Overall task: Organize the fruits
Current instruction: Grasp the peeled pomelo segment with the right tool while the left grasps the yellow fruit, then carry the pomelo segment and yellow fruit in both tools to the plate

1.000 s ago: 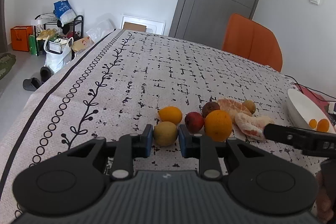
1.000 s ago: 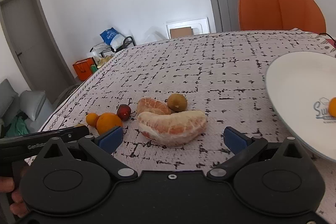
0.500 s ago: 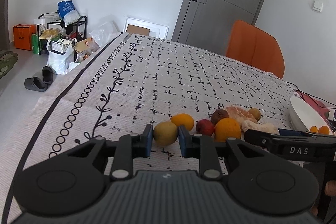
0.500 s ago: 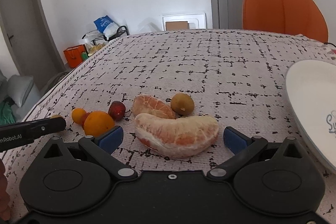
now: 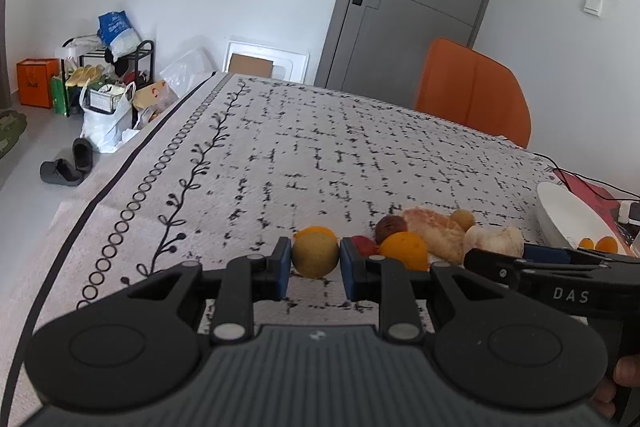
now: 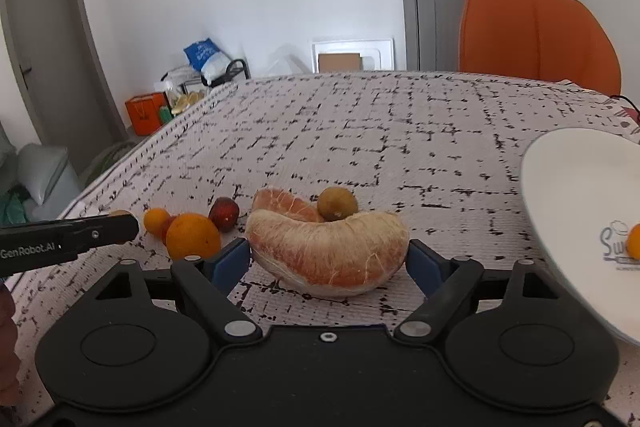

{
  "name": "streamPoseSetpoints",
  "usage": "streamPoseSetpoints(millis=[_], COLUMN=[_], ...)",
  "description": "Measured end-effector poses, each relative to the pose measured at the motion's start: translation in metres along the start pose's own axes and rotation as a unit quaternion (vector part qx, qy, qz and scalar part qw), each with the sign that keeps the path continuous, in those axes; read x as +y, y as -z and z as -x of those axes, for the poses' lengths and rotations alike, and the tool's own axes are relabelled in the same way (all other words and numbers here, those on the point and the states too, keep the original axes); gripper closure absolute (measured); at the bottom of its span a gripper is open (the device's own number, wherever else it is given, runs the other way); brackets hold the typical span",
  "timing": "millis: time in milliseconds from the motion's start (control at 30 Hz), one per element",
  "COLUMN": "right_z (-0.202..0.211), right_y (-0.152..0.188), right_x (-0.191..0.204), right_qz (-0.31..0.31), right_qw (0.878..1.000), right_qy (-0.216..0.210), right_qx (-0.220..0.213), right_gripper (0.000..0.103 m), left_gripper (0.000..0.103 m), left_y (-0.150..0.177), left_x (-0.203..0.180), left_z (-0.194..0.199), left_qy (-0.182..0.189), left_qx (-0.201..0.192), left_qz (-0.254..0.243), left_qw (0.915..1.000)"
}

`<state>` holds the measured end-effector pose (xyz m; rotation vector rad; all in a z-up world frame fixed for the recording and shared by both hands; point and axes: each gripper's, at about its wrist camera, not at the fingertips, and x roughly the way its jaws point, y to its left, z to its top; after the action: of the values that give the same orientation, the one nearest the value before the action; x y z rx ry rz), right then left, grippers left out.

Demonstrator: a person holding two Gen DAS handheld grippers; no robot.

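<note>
My left gripper (image 5: 314, 269) is shut on a yellow-green round fruit (image 5: 315, 254), held just above the tablecloth. Behind it lie a small orange (image 5: 316, 230), a red fruit (image 5: 364, 245), a large orange (image 5: 404, 250), a dark plum (image 5: 391, 225) and peeled pomelo pieces (image 5: 434, 233). My right gripper (image 6: 328, 261) is open, its blue pads either side of the large pomelo segment (image 6: 328, 249); I cannot tell if they touch it. A second pomelo piece (image 6: 286, 205) and a brown-green fruit (image 6: 337, 203) lie behind it.
A white plate (image 6: 572, 195) at the right holds small oranges (image 5: 600, 243). An orange chair (image 6: 536, 35) stands at the table's far side. The patterned tablecloth (image 5: 320, 155) stretches far ahead. Cables and a red item lie beyond the plate.
My left gripper has lifted and drawn back a little with the yellow-green fruit in it. My right gripper has moved forward so the large pomelo segment now sits between its open fingers.
</note>
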<state>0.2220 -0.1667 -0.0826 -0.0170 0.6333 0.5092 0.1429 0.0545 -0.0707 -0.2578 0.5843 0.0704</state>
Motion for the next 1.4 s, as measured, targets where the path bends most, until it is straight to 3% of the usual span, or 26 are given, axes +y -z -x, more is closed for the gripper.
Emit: streamPoseSetpoints(millis=[67,100,133,267,300,333,400,467,567,1300,1367,1400], right_z=[0.006,0.007,0.008,0.011,0.011,0.012,0.016,0.019,0.009,-0.039,-0.036,-0.035], right_y=[-0.001,-0.002,-0.003,-0.001,0.001,0.002,0.003,0.003,0.001,-0.006,-0.006,-0.006], right_x=[-0.004,-0.006,-0.011,-0.015,-0.013,-0.011,-0.008,-0.001,0.009,0.029,0.028,0.028], right_qz=[-0.004,-0.005,-0.015,-0.02,-0.01,-0.007,-0.005,0.015,0.041,0.073,0.074,0.073], right_qw=[1.0,1.0,1.0,1.0,1.0,1.0,1.0,0.999,0.999,0.996,0.996,0.997], right_qy=[0.0,0.0,-0.017,-0.012,-0.012,-0.018,-0.03,-0.028,-0.019,0.041,0.034,0.026], right_qx=[-0.008,-0.005,0.0,0.002,0.005,0.007,-0.007,-0.024,-0.015,0.031,0.02,0.021], right_gripper=[0.055,0.078,0.078,0.07,0.059,0.032,0.0,0.0,0.0,0.0,0.019,0.019], left_gripper=[0.078,0.078,0.078,0.078,0.078,0.078,0.078,0.078,0.078,0.078,0.078,0.078], left_y=[-0.002,-0.003,-0.004,-0.006,-0.007,-0.006,-0.005,-0.003,-0.001,0.003,0.003,0.003], left_x=[-0.006,-0.007,-0.01,-0.018,-0.019,-0.019,-0.019,-0.016,-0.007,0.032,0.032,0.031], left_z=[0.002,0.002,0.004,0.009,0.009,0.01,0.01,0.009,0.007,-0.005,-0.005,-0.005], left_qy=[0.001,0.002,0.002,0.005,0.005,0.005,0.003,0.001,-0.003,-0.014,-0.012,-0.012], left_qx=[-0.003,-0.004,-0.007,-0.015,-0.016,-0.016,-0.015,-0.012,-0.01,0.003,0.003,0.003], left_qz=[-0.006,-0.008,-0.011,-0.019,-0.019,-0.019,-0.02,-0.016,-0.011,0.029,0.028,0.027], left_qw=[1.0,1.0,0.9999,0.9997,0.9997,0.9997,0.9997,0.9998,0.9999,0.9995,0.9995,0.9995])
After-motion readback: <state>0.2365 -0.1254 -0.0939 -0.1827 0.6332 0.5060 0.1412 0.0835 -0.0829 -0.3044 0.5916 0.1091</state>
